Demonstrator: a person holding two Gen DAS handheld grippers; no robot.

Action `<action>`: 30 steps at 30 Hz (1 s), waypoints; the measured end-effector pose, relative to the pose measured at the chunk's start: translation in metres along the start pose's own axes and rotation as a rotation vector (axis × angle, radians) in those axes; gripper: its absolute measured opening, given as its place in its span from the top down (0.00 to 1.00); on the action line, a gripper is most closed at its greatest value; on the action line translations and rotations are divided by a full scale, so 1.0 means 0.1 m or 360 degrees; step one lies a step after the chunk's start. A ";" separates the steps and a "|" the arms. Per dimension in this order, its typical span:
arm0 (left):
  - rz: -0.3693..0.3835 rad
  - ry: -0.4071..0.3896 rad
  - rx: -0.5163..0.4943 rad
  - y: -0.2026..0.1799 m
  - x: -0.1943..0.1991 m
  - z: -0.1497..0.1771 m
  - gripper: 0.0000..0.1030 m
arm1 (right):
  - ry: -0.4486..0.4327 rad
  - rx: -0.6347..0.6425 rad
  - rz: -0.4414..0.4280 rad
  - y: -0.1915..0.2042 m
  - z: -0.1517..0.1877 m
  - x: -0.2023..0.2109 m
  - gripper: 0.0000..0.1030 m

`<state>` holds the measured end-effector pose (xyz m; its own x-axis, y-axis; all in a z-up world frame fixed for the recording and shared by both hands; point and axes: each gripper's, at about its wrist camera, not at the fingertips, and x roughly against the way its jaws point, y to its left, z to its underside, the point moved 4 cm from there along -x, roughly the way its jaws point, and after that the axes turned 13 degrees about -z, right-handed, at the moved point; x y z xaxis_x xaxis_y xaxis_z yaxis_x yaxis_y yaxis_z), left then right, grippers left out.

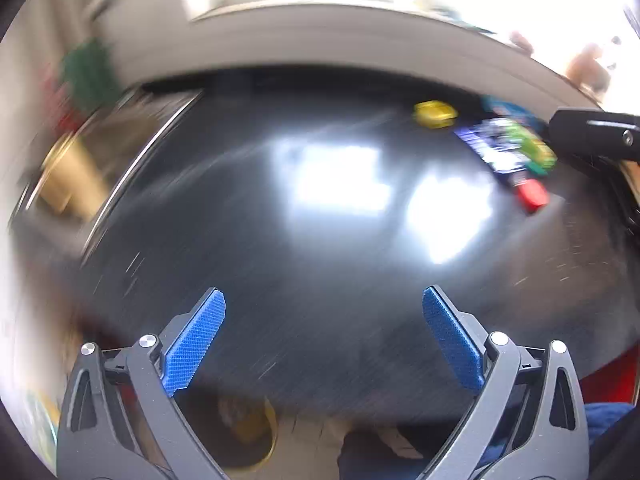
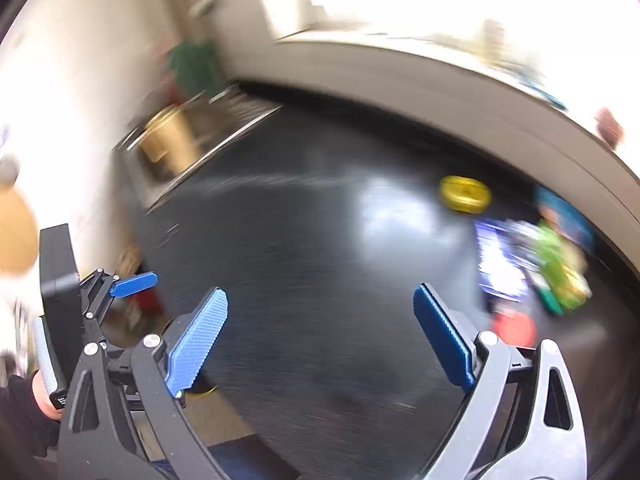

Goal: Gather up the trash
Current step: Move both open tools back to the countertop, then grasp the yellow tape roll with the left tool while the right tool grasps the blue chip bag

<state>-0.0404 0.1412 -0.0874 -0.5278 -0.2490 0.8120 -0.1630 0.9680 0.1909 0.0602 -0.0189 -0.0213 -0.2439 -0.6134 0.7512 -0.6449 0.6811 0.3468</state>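
Both views are smeared by motion. On a glossy black table [image 1: 240, 240] lies a small heap of trash at the far right: a yellow crumpled piece [image 1: 435, 114], a purple-and-white wrapper [image 1: 494, 146], a green wrapper [image 1: 534, 148] and a red piece [image 1: 532, 196]. My left gripper [image 1: 324, 300] hangs open and empty above the table's near middle. My right gripper [image 2: 320, 300] is open and empty too, left of the yellow piece [image 2: 465, 194], the purple wrapper [image 2: 500, 260], the green wrapper [image 2: 560, 268] and the red piece [image 2: 514, 328].
A gold cylindrical bin [image 1: 74, 168] stands on the floor beyond the table's left edge, also the gold bin [image 2: 170, 140]. Something green [image 1: 90, 72] blurs behind it. A pale wall or sofa edge [image 1: 360, 40] runs behind the table. The left gripper's body [image 2: 60, 300] shows in the right wrist view.
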 end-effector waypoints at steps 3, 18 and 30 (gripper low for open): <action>0.0117 -0.0069 -0.0130 -0.55 0.04 -0.39 0.07 | -0.0113 -0.0154 0.0135 -0.59 0.10 0.46 0.12; 0.0242 -0.0036 -0.0386 -1.73 -0.44 -1.08 0.07 | -0.0209 -0.0495 0.0262 -2.09 0.51 1.19 0.13; 0.0138 0.0094 -0.0349 -1.94 -1.52 -1.81 0.07 | -0.0084 -0.0532 0.0250 -3.19 -0.11 0.51 0.16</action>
<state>0.2221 -0.0030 -0.1484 -0.4813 -0.1684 0.8603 0.0690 0.9711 0.2287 0.2619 -0.2632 -0.0875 -0.3636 -0.5046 0.7831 -0.3263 0.8563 0.4003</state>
